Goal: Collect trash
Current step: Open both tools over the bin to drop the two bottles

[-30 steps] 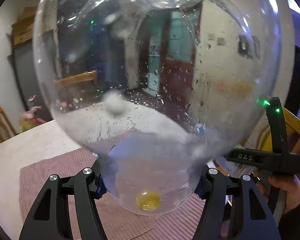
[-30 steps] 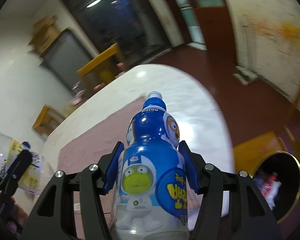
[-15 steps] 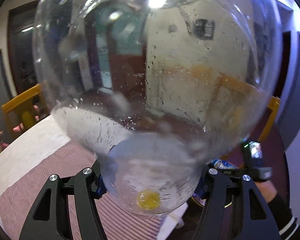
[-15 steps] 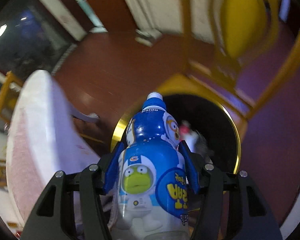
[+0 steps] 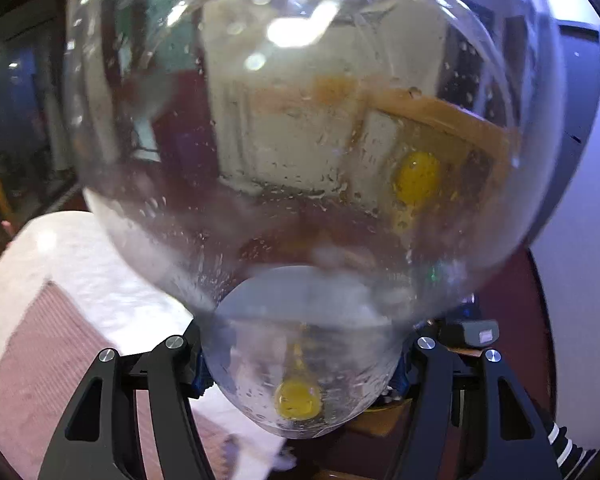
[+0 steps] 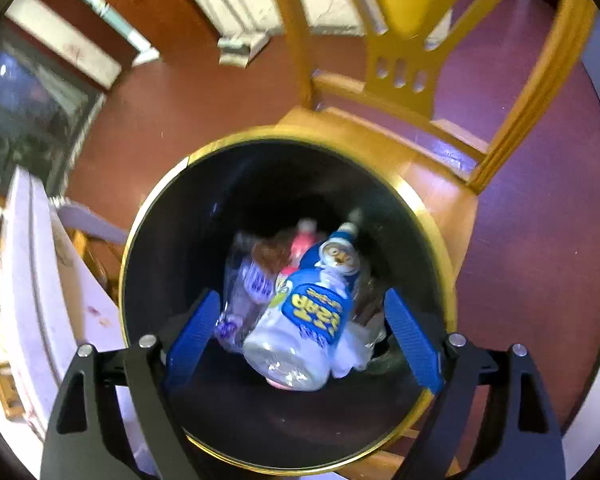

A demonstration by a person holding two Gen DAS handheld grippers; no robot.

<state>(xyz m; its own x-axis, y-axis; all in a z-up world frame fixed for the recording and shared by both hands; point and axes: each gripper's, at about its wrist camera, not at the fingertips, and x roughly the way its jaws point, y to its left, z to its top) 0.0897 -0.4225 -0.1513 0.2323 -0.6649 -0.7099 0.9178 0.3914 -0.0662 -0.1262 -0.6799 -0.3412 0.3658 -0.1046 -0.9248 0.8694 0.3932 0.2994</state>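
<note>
Since the earlier frames the right hand-held gripper (image 6: pixel 300 332) has swung from above the desk to a spot over the bin, and its jaws have just been opening: the blue cartoon-label bottle (image 6: pixel 304 320) it carried is no longer pressed by the blue pads, which now stand wide apart on either side of it. The bottle appears to lie, or still be dropping, inside the black bin with a gold rim (image 6: pixel 424 216), among other plastic bottles, including a pink-capped bottle (image 6: pixel 304 236) just beyond it. A yellow wooden chair (image 6: pixel 416 80) stands on the dark red floor on the far side of the bin, and the white edge of the desk (image 6: pixel 32 264) runs down the left. In the left wrist view, the left hand-held gripper (image 5: pixel 300 364) is clenched on a large clear plastic bottle (image 5: pixel 300 140) that fills nearly the whole view; droplets and a small yellow spot show inside it. The desk, with its reddish striped cloth (image 5: pixel 40 360), lies below and to the left. The main risk, as I judge it, is the clear bottle: it blocks the left camera's view, so aiming it at the bin could be poor, and it might strike the rim, bounce out, or foul the right gripper over the opening.
</note>
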